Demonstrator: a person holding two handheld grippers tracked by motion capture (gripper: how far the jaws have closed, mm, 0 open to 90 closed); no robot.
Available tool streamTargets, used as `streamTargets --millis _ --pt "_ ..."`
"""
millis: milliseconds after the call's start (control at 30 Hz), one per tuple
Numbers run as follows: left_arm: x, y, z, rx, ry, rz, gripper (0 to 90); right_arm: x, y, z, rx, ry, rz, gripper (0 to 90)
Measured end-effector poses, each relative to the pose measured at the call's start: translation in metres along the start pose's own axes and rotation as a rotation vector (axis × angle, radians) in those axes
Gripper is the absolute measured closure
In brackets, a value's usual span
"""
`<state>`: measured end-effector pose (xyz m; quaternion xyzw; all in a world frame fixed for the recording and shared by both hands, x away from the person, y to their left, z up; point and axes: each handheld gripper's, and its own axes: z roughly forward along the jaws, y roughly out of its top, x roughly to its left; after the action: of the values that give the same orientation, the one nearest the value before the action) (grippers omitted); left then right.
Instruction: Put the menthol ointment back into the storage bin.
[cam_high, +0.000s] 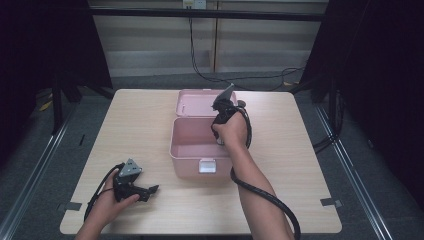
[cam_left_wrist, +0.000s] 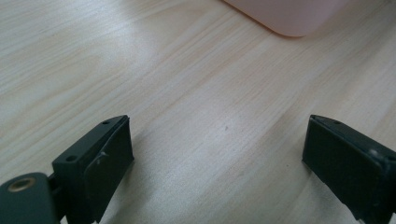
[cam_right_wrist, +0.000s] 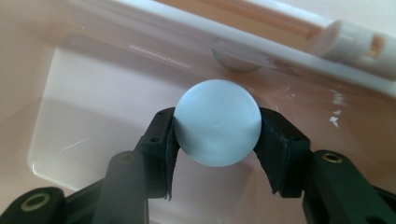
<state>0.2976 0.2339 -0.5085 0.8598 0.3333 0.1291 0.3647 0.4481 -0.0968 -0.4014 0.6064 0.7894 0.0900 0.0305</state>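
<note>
Between the right tongs (cam_right_wrist: 215, 128), one pale blue ball (cam_right_wrist: 217, 122) sits clamped, held down inside the one pink box (cam_high: 188, 150), whose lid (cam_high: 192, 102) lies open behind. Left tongs (cam_left_wrist: 217, 154) gape wide over bare wooden surface (cam_high: 135, 125), near the box's front left corner.

Your tabletop (cam_high: 145, 125): pale wood grain, rectangular, rounded corners. Pink box (cam_high: 192, 150) sits on it near centre, lid (cam_high: 197, 102) open, lying back toward far edge. Your left tool (cam_high: 135, 187) rests on tabletop, near left, well apart from box.
</note>
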Motion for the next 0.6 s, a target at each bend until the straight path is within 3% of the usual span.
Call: streamTargets --millis 600 --pt "0.000 0.000 0.000 0.000 0.004 0.000 8.0 0.001 -0.002 0.017 -0.008 -0.005 -0.001 50.5"
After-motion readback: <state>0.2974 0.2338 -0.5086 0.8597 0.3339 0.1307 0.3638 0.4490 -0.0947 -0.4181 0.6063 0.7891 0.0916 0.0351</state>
